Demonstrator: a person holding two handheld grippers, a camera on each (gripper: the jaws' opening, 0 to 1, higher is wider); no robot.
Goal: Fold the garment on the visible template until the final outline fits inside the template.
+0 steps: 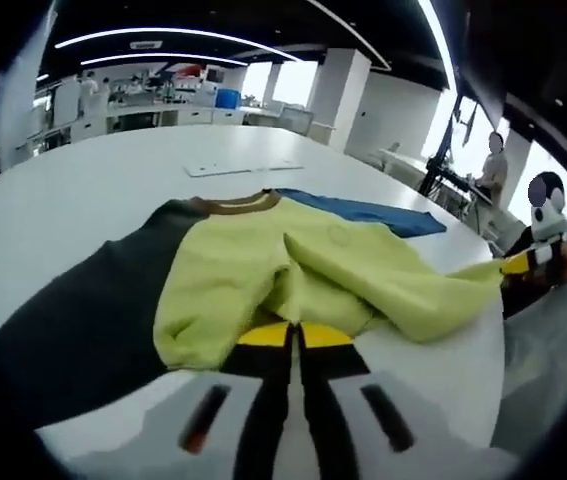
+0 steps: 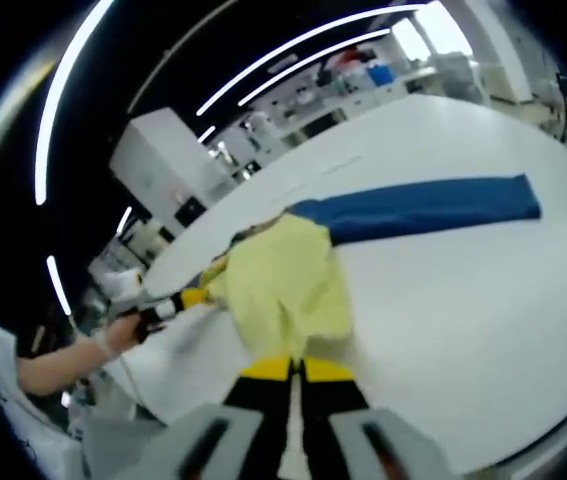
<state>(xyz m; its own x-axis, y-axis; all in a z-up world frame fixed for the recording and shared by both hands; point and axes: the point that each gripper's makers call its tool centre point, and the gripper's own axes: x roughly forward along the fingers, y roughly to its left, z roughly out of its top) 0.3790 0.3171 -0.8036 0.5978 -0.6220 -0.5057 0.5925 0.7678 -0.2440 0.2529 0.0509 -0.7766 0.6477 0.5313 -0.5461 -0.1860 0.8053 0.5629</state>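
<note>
The garment (image 1: 293, 280) is soft, matt cloth with a fleecy nap: yellow-green panels, a dark sleeve, a ribbed brown collar (image 1: 243, 205). The blue template (image 2: 433, 208) beneath looks like flat, matt fabric. The table (image 1: 83, 190) is smooth white with a slight sheen. Both grippers (image 1: 293, 335) (image 2: 296, 370) look like hard plastic, black with yellow tips.

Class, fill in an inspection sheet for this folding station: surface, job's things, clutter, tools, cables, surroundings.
Surface: white table.
Job's things: yellow-green garment with dark sleeve and blue sleeve, bunched; template cannot be told.
Clutter: flat white sheet beyond the garment.
Tools: left tool and right tool both shut on garment edges.
Cables: nothing seen.
Surroundings: open office, ceiling light strips, people at the far side.
</note>
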